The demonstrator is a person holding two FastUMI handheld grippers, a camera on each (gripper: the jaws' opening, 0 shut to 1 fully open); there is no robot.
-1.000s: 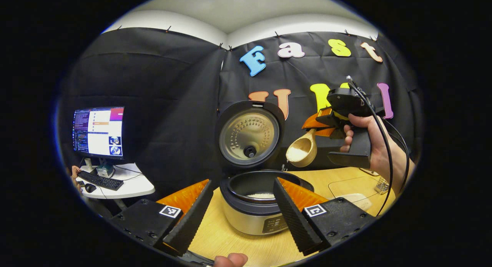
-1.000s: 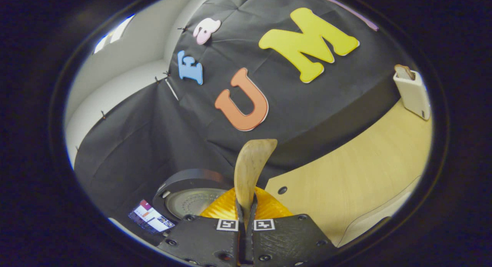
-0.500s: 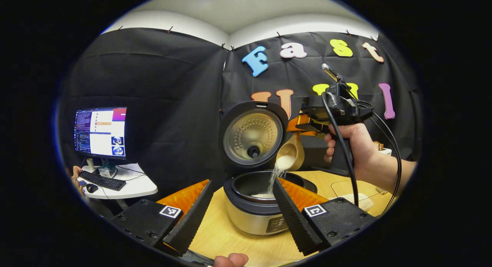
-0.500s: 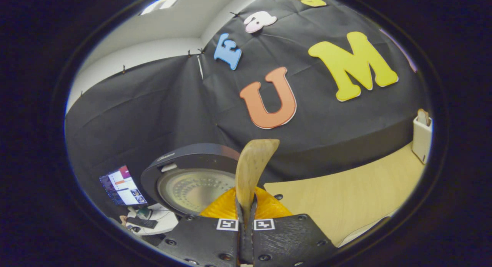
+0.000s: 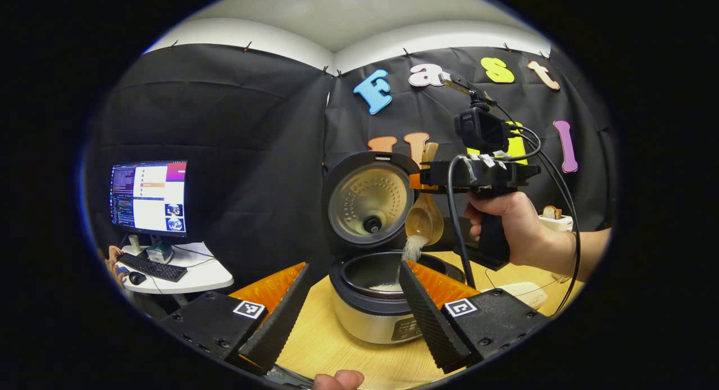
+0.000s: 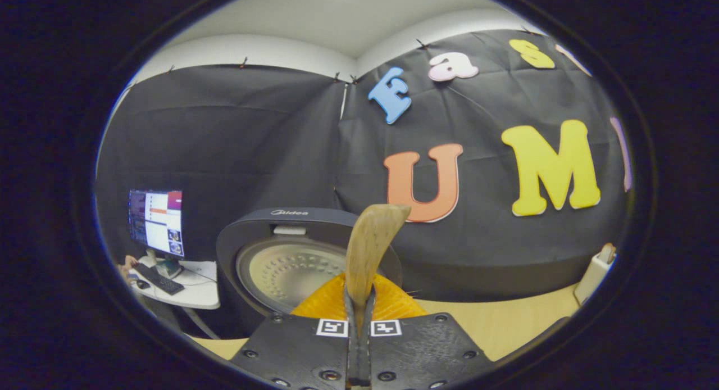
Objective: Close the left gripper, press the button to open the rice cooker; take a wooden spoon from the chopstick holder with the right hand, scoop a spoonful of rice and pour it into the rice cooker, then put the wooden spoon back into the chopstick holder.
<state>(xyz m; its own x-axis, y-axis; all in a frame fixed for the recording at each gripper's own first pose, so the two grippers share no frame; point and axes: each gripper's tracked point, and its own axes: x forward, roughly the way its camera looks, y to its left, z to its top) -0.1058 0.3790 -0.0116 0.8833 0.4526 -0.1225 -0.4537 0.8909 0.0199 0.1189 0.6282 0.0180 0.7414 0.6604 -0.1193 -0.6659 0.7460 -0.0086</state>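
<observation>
The rice cooker (image 5: 376, 317) stands open on the wooden table, its lid (image 5: 368, 202) upright and some rice in its pot. My left gripper (image 5: 354, 322) is open in front of the cooker, one finger on each side, holding nothing. In the left gripper view a hand holds my right gripper (image 5: 432, 179) above the pot's right rim, shut on the wooden spoon (image 5: 424, 221). The spoon hangs bowl down, and rice (image 5: 413, 248) streams from it into the pot. In the right gripper view the spoon's handle (image 6: 371, 244) rises from my shut right gripper (image 6: 359, 322), with the lid (image 6: 292, 266) behind it.
A white box with a brown top (image 5: 553, 218) stands at the table's back right, also seen as the white box (image 6: 595, 269). A pale dish (image 5: 522, 291) lies right of the cooker. A monitor (image 5: 149, 199) and keyboard sit on a side desk at left. A thumb (image 5: 337, 379) shows at the bottom.
The right gripper has moved left over the pot and rolled, turning the spoon bowl down. Rice that lay in the spoon now pours into the cooker. The left gripper stays put.
</observation>
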